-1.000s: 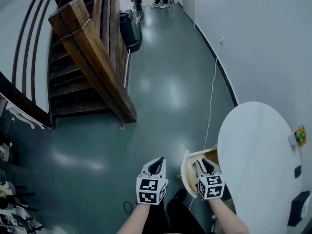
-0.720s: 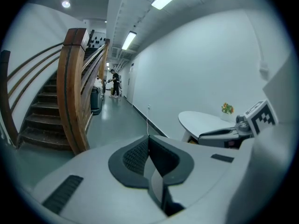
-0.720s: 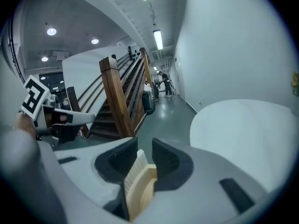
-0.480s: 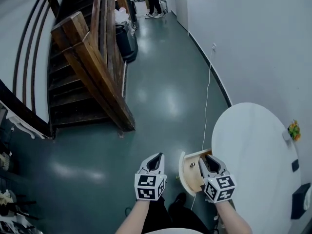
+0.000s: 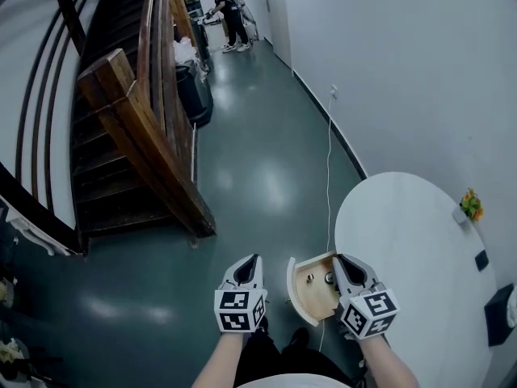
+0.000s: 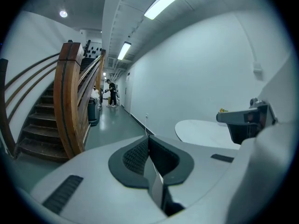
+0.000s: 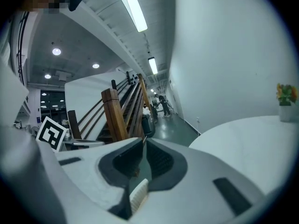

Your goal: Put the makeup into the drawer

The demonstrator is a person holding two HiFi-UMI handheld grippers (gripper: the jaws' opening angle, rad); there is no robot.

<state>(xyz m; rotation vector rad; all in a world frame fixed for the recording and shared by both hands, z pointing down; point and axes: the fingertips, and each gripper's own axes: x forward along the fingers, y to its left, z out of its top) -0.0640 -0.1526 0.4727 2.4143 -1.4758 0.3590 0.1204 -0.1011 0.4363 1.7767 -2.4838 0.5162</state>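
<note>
Makeup (image 5: 329, 278): two small pieces lying in the open drawer (image 5: 303, 299), beside right gripper (image 5: 341, 262), not between its jaws; jaws just closing, nearly together, empty; left gripper (image 5: 251, 261) pressed together

Too small, or cut off
Right of the left gripper (image 5: 250, 263), the drawer (image 5: 315, 295) holds two small items (image 5: 309, 278), perhaps makeup, too tiny to identify; farther right, a dark object (image 5: 497, 338) on the table (image 5: 404, 241) is cut by the picture's edge.
</note>
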